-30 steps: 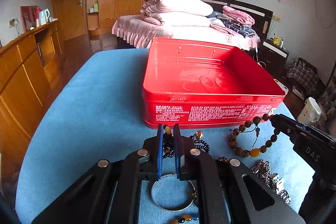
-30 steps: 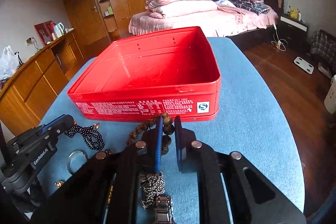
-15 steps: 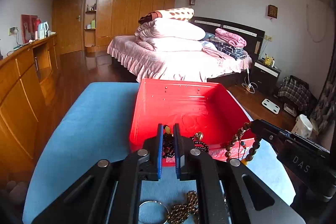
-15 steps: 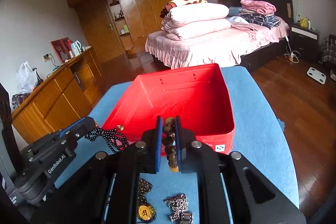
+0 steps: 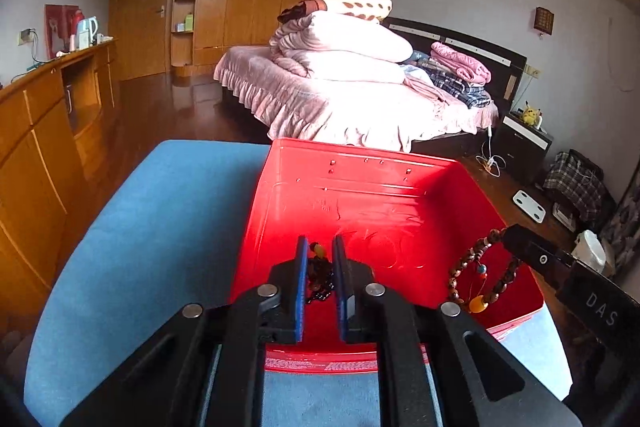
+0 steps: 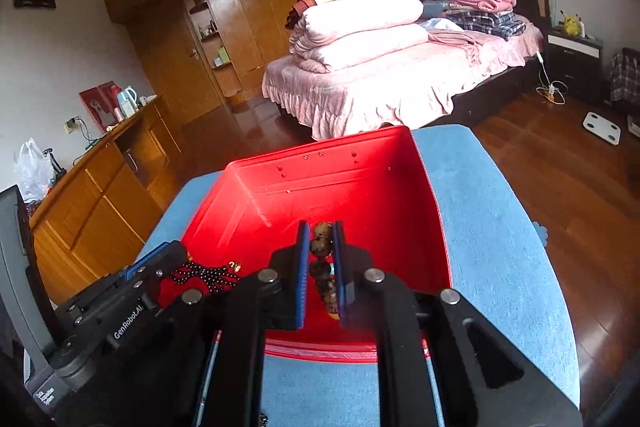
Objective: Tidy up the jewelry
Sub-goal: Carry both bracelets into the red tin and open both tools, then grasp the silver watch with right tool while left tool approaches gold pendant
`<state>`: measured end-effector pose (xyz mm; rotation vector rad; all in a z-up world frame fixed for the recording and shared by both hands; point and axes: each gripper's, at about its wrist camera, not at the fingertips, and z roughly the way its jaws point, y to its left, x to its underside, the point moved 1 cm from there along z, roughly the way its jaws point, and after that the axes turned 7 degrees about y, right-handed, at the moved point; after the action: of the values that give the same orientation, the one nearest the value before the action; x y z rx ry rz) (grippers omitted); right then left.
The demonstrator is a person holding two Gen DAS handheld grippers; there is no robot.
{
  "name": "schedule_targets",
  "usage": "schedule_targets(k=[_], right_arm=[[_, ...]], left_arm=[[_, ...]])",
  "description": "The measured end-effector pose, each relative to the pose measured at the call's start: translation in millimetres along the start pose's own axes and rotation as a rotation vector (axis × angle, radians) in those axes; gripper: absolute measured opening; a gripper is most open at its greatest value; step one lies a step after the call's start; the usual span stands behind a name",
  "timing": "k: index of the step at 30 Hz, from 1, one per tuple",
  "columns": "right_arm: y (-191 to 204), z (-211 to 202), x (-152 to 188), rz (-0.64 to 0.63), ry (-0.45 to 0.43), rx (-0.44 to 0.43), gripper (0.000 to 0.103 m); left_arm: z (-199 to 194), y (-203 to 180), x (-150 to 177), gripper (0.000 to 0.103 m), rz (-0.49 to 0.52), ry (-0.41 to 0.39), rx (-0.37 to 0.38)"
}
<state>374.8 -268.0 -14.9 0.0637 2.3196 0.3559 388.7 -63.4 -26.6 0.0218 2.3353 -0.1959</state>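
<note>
Two strands, a dark bead necklace [image 5: 319, 277] pinched by the nearly closed left gripper [image 5: 319, 267] and a brown bead bracelet [image 6: 323, 267] by the right gripper [image 6: 321, 259], have risen from the blue table [image 5: 140, 227] to hang, seemingly clear, over the red tin [image 5: 380, 195] at lower centre, ready for release.

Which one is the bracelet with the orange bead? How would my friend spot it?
Find the big red tin on the blue table. The right gripper holds a brown bead bracelet above it, near the tin's right side. Unlike the thin black bead string in the left gripper, it has chunky brown beads and one fat orange bead at the bottom.
</note>
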Motion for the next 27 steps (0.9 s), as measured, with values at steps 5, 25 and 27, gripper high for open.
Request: schedule_targets(k=[5, 25, 27], right_arm=[[4, -15, 6, -0.023, -0.04, 0.033, 0.016], [6, -61, 124, -0.082, -0.013, 0.066, 0.021], [5, -65, 137, -0.075, -0.012, 0.068, 0.021]], left_arm=[[-15, 0, 5, 0.033, 0.023, -0.036, -0.027], [-79, 39, 99, 0.044, 0.019, -0.024, -0.101], [-87, 44, 111, 0.044, 0.008, -0.029, -0.095]])
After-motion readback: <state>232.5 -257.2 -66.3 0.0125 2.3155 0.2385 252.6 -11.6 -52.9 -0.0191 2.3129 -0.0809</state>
